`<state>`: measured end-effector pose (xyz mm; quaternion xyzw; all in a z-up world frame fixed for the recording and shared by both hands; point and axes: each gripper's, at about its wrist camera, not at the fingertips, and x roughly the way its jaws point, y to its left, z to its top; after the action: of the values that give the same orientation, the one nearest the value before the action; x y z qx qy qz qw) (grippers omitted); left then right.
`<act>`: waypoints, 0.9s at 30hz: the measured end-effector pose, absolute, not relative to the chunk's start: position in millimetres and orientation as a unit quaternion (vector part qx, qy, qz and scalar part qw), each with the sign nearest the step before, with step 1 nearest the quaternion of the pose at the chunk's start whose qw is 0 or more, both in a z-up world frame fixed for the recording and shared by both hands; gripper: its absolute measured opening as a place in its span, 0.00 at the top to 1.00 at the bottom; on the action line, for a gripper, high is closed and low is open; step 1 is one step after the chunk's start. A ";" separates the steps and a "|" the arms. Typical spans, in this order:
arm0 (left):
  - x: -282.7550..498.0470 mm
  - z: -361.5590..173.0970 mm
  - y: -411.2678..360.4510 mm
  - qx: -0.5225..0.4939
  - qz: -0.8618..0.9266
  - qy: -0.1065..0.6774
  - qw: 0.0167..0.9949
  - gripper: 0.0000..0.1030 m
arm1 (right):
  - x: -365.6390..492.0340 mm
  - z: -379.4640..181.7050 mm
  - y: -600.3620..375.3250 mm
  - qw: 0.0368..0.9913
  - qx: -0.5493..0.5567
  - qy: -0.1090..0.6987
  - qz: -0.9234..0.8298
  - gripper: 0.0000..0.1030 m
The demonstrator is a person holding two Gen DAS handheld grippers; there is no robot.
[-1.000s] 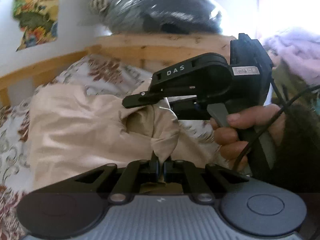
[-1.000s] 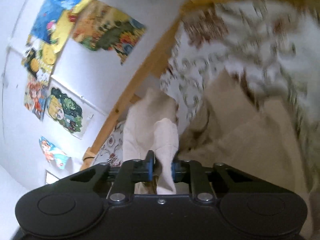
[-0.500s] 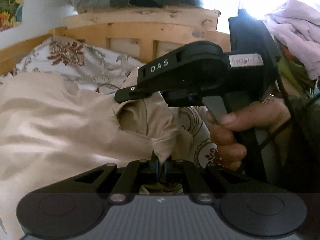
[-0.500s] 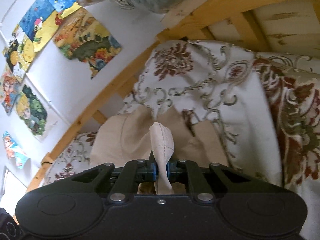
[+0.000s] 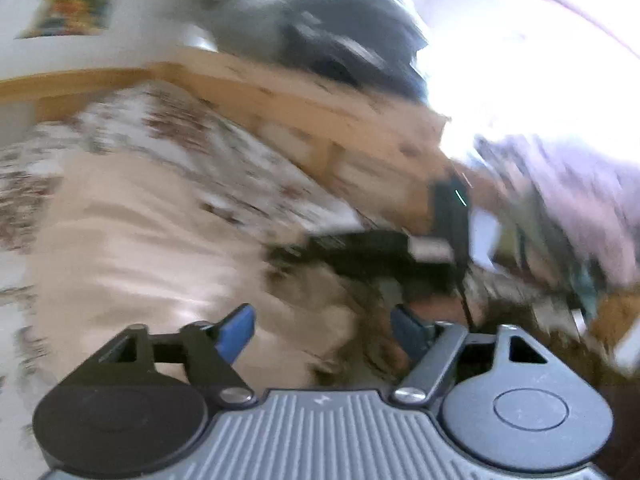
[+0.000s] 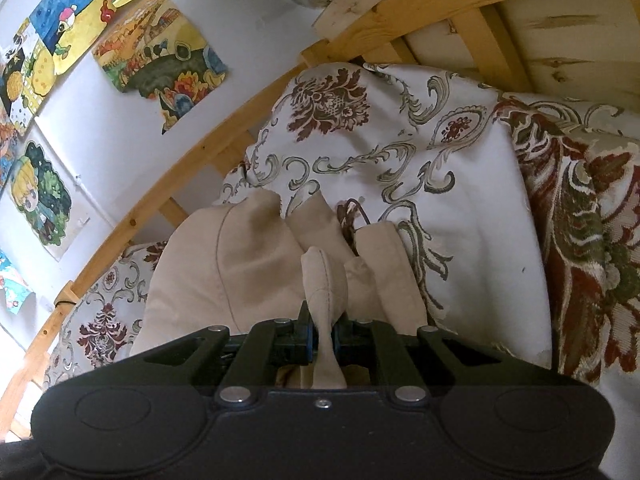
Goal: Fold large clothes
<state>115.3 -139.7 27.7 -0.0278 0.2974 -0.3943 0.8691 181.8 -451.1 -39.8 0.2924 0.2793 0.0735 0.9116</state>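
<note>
A large beige garment (image 5: 132, 240) lies spread on the patterned bedspread (image 5: 224, 148); the left wrist view is blurred by motion. My left gripper (image 5: 324, 330) is open and empty just above the cloth, its blue pads (image 5: 236, 330) wide apart. My right gripper (image 6: 323, 338) is shut on a fold of the beige garment (image 6: 224, 264), which bunches up ahead of the fingers. The right gripper's body (image 5: 384, 252) shows in the left wrist view, low over the cloth.
A wooden bed frame (image 6: 400, 8) runs behind the bedspread (image 6: 460, 200). Paper pictures (image 6: 160, 68) hang on the white wall. Dark bags (image 5: 340, 32) sit on the headboard and a pile of lilac clothes (image 5: 568, 200) lies at the right.
My left gripper has opened and let go of the beige cloth, and it is swinging fast. My right gripper keeps its hold and has moved little.
</note>
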 end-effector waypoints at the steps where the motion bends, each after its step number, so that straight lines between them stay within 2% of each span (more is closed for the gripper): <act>1: 115.7 31.4 -125.6 -0.045 -0.372 0.291 0.880 0.16 | 182.3 -39.3 -450.4 0.913 0.289 0.279 0.073 0.92; 5: 126.1 30.0 -77.4 -0.087 -0.277 0.290 0.912 0.08 | 182.6 -36.8 -448.4 0.920 0.271 0.274 0.070 0.92; 10: 157.0 -4.0 -37.0 -0.136 -0.199 0.356 0.903 0.10 | 181.2 -31.5 -440.5 0.933 0.237 0.263 0.063 0.92; 15: 183.5 -30.2 -32.5 -0.183 -0.212 0.403 0.871 0.11 | 180.5 -30.8 -435.8 0.939 0.217 0.260 0.055 0.92; 19: 190.5 -39.9 -46.8 -0.143 -0.216 0.410 0.875 0.09 | 181.0 -37.4 -436.2 0.938 0.218 0.266 0.047 0.91; 25: 189.8 -52.7 -52.6 -0.126 -0.201 0.424 0.874 0.09 | 176.5 -38.2 -429.6 0.949 0.177 0.261 0.017 0.71; 27: 188.8 -52.0 -55.1 -0.112 -0.198 0.418 0.879 0.09 | 168.8 -27.8 -418.8 0.962 0.130 0.240 -0.014 0.53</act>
<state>188.8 -55.1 -52.0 -0.1125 0.4184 -0.1975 0.8794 168.8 -418.8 -27.8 0.1299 0.2403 -0.0137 0.9619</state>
